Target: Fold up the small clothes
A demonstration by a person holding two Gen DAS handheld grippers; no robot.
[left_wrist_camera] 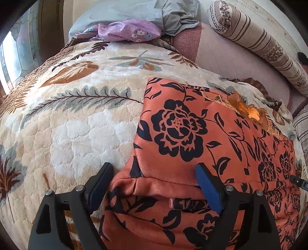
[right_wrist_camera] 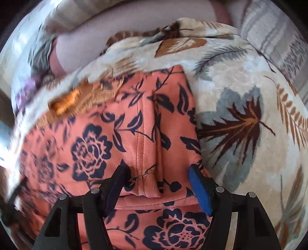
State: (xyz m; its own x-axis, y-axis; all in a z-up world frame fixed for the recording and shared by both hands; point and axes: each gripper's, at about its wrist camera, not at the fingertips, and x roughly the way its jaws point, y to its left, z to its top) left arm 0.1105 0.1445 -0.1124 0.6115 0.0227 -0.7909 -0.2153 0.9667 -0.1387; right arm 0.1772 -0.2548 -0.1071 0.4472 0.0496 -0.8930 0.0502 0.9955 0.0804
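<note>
Left wrist view: left gripper fingers spread astride orange floral garment; right gripper likewise. Risk: fingers snag the plush blanket beneath.

My salmon-orange garment printed with black roses and leaves, cream blanket with grey, rust and brown leaves, lilac floral cloth, pale blue-grey sheet, beige brown-striped bolster, my black grippers with blue pads.
</note>
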